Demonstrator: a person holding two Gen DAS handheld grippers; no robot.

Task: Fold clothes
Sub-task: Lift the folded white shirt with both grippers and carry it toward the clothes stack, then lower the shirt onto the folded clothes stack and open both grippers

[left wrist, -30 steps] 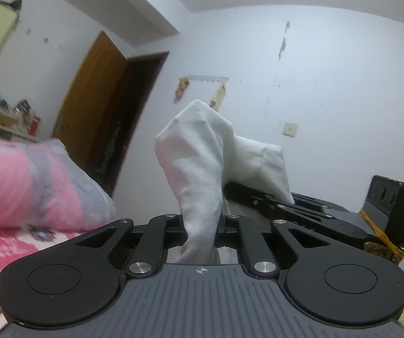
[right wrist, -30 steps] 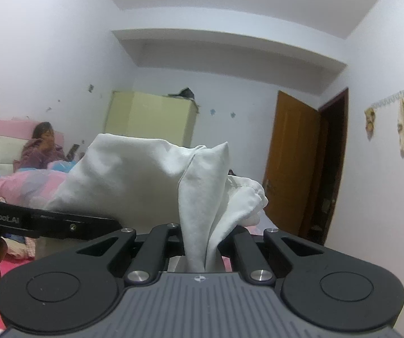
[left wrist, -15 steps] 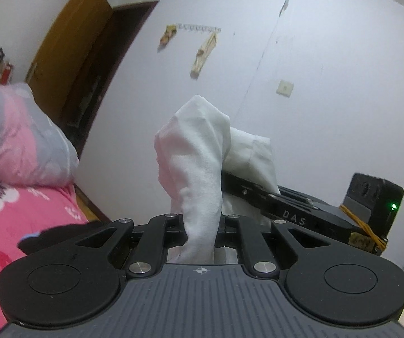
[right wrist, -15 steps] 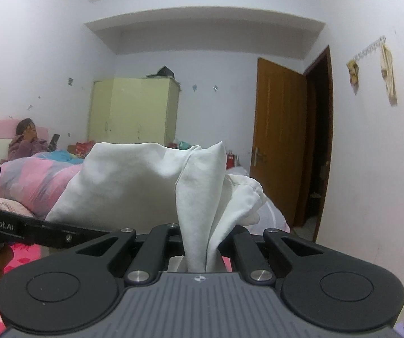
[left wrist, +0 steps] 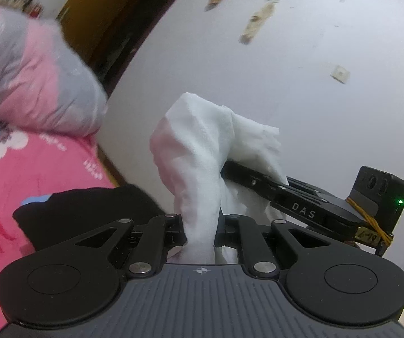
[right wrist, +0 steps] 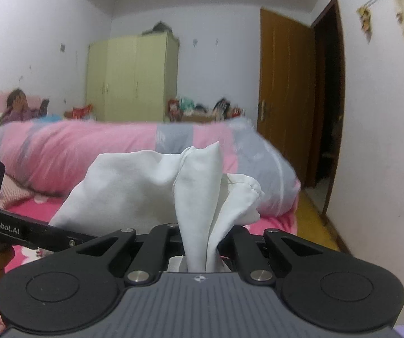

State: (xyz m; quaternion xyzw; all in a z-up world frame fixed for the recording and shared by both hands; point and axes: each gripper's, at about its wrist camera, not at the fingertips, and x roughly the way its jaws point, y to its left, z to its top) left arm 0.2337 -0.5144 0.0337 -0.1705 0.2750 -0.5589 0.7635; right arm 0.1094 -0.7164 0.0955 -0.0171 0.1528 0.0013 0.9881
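Wrist views: two hand-held grippers (left wrist: 200, 236) (right wrist: 200, 243), one white garment (left wrist: 199, 152).

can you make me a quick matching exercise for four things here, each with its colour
Column one:
1. garment clamped in the tongs
2. wardrobe
3. door
4. bedsheet

Column two:
a. brown
b. bright pink with flowers
c. white
d. pale yellow-green

Pairs: 1-c, 2-d, 3-a, 4-b
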